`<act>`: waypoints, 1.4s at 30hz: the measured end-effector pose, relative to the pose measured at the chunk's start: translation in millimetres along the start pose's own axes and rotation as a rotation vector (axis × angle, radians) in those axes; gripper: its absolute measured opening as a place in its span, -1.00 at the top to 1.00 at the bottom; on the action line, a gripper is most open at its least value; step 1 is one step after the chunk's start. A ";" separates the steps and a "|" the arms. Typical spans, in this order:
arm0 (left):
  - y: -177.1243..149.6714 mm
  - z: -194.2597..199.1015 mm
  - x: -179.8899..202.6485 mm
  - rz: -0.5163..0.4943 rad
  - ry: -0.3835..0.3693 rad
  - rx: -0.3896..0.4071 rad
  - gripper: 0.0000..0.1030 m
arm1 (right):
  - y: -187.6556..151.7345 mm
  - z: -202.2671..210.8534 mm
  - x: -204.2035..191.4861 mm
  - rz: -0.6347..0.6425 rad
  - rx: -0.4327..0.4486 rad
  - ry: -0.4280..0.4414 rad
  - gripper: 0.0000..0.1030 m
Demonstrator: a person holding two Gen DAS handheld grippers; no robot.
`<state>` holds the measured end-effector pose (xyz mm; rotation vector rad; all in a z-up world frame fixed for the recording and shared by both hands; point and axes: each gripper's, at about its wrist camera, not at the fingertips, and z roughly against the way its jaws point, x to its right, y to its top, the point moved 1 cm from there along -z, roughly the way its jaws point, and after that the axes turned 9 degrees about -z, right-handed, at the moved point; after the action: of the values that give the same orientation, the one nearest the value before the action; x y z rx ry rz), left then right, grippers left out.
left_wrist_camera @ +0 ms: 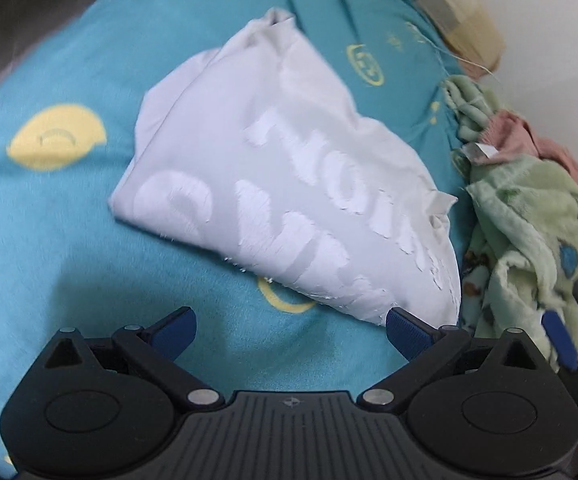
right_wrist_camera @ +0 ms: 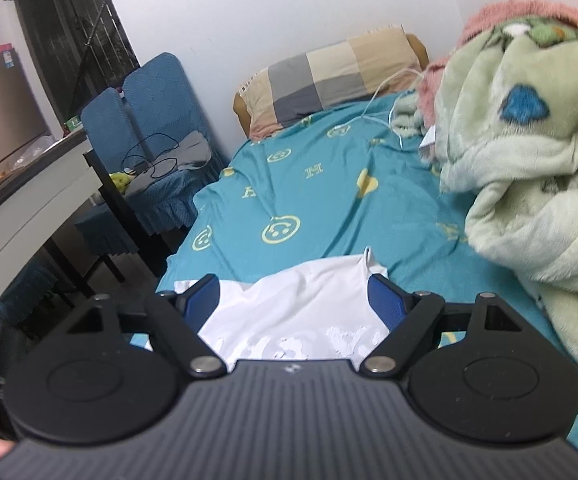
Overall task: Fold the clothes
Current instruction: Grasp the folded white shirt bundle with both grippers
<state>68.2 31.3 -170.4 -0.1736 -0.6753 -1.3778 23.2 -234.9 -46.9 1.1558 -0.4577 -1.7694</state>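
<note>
A white T-shirt [left_wrist_camera: 273,184] with raised white lettering lies folded into a compact bundle on the teal bedsheet [left_wrist_camera: 61,216]. My left gripper [left_wrist_camera: 289,330] hovers just in front of its near corner, open, with nothing between its blue pads. Part of the right gripper [left_wrist_camera: 561,340] shows at the right edge of the left wrist view. In the right wrist view the same T-shirt [right_wrist_camera: 289,304] lies below my right gripper [right_wrist_camera: 293,300], which stands open above the cloth; I see no cloth pinched.
A bunched green fleece blanket [right_wrist_camera: 529,184] with a pink one behind it fills the bed's right side. A checked pillow [right_wrist_camera: 329,76] and a white cable [right_wrist_camera: 385,120] lie at the head. Blue chairs [right_wrist_camera: 153,120] and a white table [right_wrist_camera: 21,208] stand left of the bed.
</note>
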 end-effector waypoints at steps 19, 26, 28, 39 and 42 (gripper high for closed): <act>19.0 -4.9 -36.2 0.276 -0.029 0.236 -0.60 | -17.9 -38.3 28.8 -0.365 -0.165 0.101 -0.60; 18.7 2.3 -38.6 0.313 -0.017 0.271 -0.22 | -33.0 -57.6 51.1 -0.635 -0.312 0.246 -0.65; 16.9 7.3 -36.0 0.297 -0.014 0.288 -0.07 | -40.7 -66.6 53.3 -0.705 -0.362 0.269 -0.65; 19.2 34.7 -24.3 0.270 -0.087 0.367 0.24 | -96.1 -117.2 52.1 -0.983 -0.597 0.299 -0.64; 18.8 35.4 -26.1 0.284 -0.100 0.377 0.34 | -104.5 -119.7 63.6 -1.054 -0.572 0.240 -0.64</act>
<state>72.9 74.8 -150.9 -0.0351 -0.9436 -0.9556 66.0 -217.5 -211.7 1.2284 0.9264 -2.3258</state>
